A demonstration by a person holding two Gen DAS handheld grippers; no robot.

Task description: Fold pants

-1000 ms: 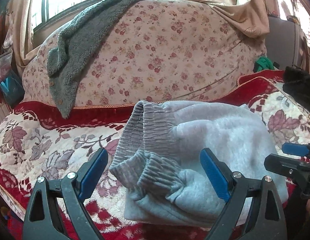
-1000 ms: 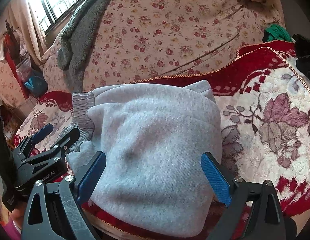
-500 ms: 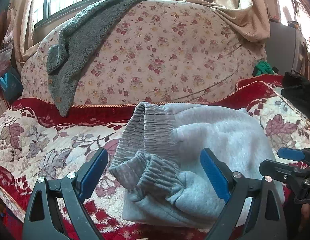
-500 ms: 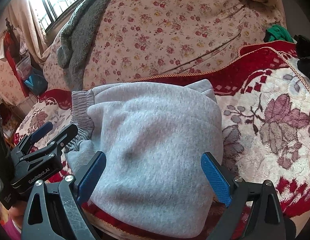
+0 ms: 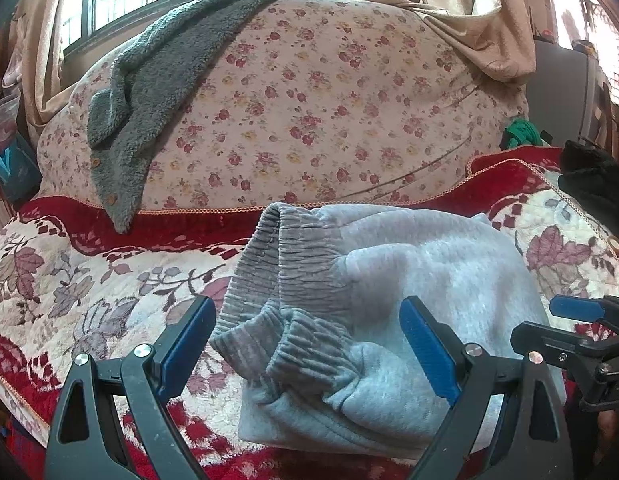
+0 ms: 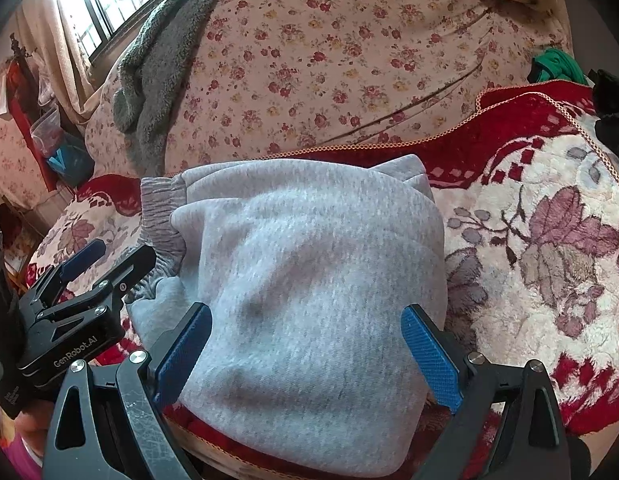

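Left gripper (image 5: 307,342) jaws wide apart, hovering above the ribbed waistband end, holding nothing. Right gripper (image 6: 305,346) also spread wide, empty, over the smooth end. Grey pants (image 6: 309,264) lie folded in a compact bundle on the red floral blanket (image 6: 549,240) near its front edge. Behind: flowered cushion (image 5: 309,112) with grey fleece (image 5: 149,92) draped on it.

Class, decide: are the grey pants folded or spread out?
Folded. The grey pants form one compact bundle, with waistband and cuffs stacked at one end.
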